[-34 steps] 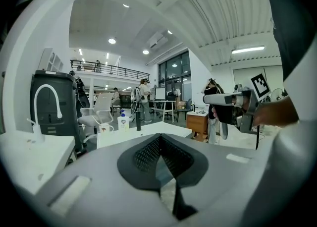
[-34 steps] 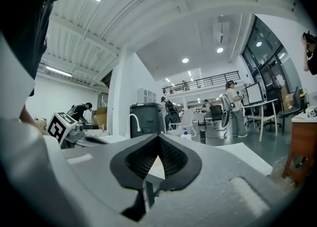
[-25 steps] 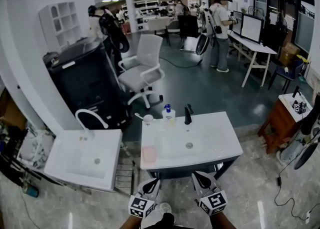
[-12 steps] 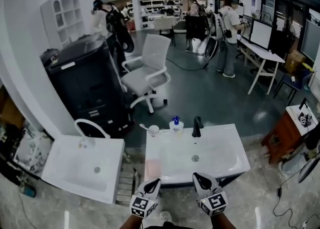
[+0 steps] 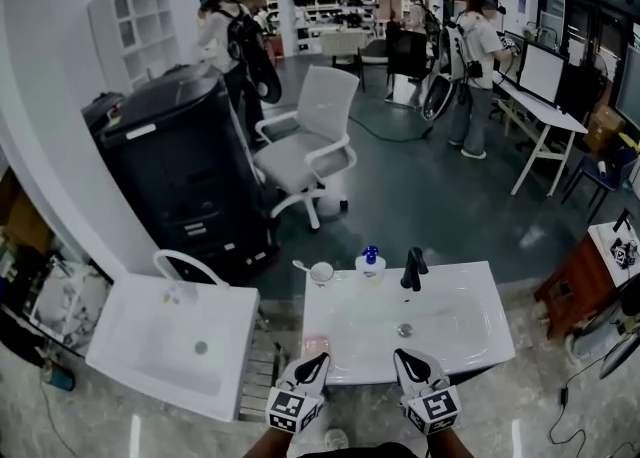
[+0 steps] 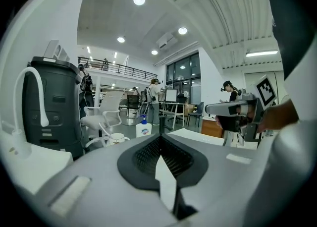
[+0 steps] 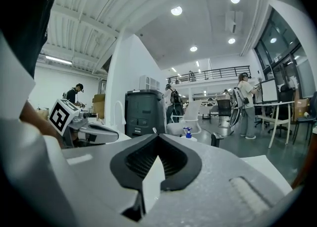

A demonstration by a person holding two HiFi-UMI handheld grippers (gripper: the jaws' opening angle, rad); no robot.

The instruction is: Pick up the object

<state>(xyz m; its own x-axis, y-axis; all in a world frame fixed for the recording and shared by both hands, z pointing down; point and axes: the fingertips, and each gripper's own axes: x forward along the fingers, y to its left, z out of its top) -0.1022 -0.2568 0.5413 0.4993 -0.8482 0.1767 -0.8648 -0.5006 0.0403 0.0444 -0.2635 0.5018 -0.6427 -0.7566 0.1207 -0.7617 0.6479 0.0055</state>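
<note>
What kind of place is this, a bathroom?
Probably a big open office or lab, not a bathroom: two white sinks stand on the floor near an office chair, a desk with a monitor.

Glossy white washbasin [image 5: 470, 331], smooth as glazed ceramic, and a matt black tap [image 5: 412, 268] on it. The soap bottle [image 5: 370, 264] is clear plastic with a blue pump. Now the left claw [image 6: 159, 138] and right claw [image 7: 157, 136]: matt grey plastic shells, black ribbed pads. Underfoot, the polished stone floor [image 5: 540, 396] shines.
</note>
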